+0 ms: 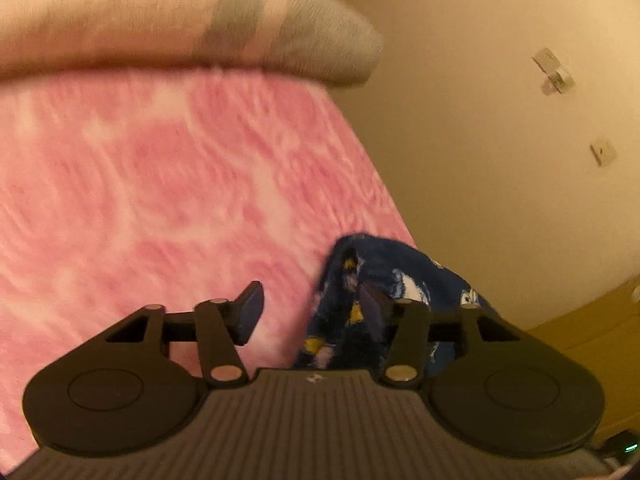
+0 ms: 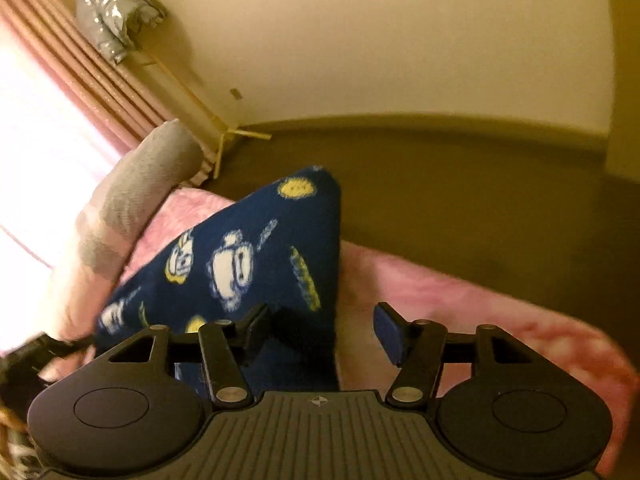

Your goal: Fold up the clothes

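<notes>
A dark blue fleece garment (image 1: 384, 280) with white and yellow cartoon prints lies bunched on the pink bedspread (image 1: 160, 200) near its right edge. My left gripper (image 1: 314, 308) is open just above it, with the right finger against the cloth and the left finger over bare bedspread. In the right wrist view the same garment (image 2: 260, 256) spreads out as a flat triangle pointing away from me. My right gripper (image 2: 323, 328) is open over its near edge, left finger above the cloth and right finger over the pink bedspread (image 2: 460, 292).
A grey and cream striped folded blanket (image 1: 240, 20) lies along the bed's far side, and it (image 2: 136, 188) shows left of the garment. Pink curtains (image 2: 80, 68) and a wooden rack (image 2: 200, 100) with grey cloth stand by the wall. Dark floor (image 2: 460, 184) lies beyond the bed.
</notes>
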Demonstrator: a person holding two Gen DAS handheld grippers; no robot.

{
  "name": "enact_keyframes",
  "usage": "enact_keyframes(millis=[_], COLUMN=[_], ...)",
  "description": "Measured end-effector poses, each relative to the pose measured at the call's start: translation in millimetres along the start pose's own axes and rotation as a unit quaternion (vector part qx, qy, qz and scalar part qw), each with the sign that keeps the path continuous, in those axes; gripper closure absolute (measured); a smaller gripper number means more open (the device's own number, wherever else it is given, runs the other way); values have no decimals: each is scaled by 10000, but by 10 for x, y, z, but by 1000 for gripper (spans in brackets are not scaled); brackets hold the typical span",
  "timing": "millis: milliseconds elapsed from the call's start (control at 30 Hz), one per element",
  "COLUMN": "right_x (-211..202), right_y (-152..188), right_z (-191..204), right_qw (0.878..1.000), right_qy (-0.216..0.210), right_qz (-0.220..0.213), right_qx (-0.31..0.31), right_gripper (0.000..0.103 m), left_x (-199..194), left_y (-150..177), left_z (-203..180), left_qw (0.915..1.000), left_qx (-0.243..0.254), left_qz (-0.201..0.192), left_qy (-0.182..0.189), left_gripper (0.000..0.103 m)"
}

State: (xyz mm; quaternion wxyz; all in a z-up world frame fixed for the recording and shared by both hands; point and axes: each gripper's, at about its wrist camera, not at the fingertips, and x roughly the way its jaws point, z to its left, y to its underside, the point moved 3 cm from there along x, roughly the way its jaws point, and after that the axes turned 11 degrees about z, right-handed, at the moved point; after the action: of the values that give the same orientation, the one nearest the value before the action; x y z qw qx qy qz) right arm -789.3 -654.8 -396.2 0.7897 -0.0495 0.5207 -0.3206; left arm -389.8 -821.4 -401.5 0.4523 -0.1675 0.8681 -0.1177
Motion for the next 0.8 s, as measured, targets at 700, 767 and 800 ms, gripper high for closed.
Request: enact_keyframes(millis=[700, 767, 800], right_x=[274, 148, 91], right_y=[686, 720, 752], right_z=[692, 710, 710], right_qw=[9719, 9732, 9736], right_qy=[1101, 1092, 1080], right_qz=[-399, -559, -629], right_qx=[-2040, -1947, -1910], right_gripper=[69, 69, 69], left_x=[178, 84, 109], left_y=[858, 887, 911], left_z=[-277, -306, -274], left_qw=[9661, 9670, 9671], left_qx=[2476, 2489, 2471], left_qz=[266, 104, 174], left_qy=[-678, -535, -586], left_gripper=[103, 103, 103])
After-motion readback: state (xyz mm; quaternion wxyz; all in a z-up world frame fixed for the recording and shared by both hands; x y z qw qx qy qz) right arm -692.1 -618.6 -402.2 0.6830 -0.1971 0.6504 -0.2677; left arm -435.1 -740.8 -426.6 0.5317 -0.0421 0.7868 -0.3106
